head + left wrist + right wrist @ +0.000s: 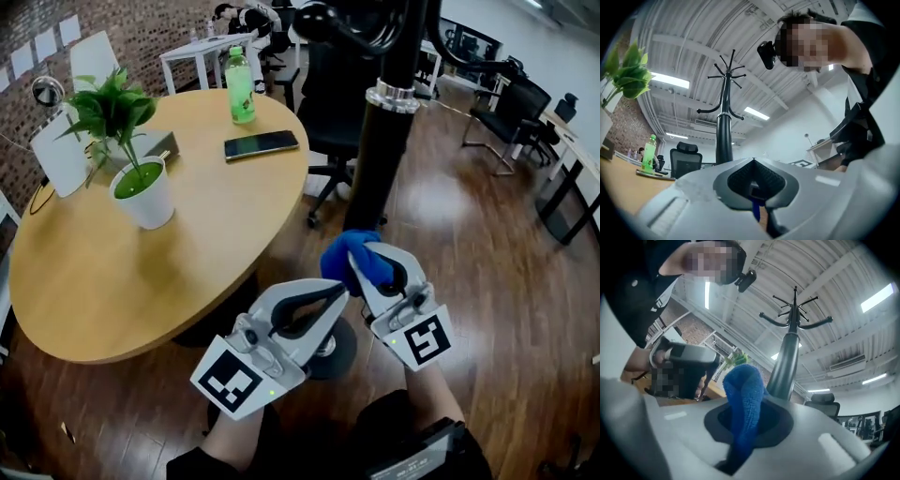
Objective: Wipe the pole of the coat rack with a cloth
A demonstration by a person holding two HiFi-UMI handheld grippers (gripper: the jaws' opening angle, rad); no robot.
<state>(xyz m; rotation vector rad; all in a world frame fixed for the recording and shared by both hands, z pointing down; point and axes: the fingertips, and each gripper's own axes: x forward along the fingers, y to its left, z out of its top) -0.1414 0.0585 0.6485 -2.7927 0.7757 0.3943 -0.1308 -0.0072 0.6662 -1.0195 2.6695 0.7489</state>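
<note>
The coat rack's black pole [382,150] rises from the floor just right of the table, with a silver collar [397,95] higher up. It also shows in the left gripper view as the pole [723,136] and in the right gripper view as the pole [783,364]. My right gripper [356,268] is shut on a blue cloth [349,255], bunched close to the lower pole; contact cannot be told. The cloth [743,399] stands up from the right gripper [751,405]. My left gripper [343,291] sits beside it, jaws shut with nothing held [753,160].
A round wooden table [84,281] at left carries a potted plant [139,178], a green bottle [240,86] and a phone [261,143]. A black office chair [330,103] stands behind the pole. The rack's base [334,349] lies under my grippers. More desks and chairs are at far right.
</note>
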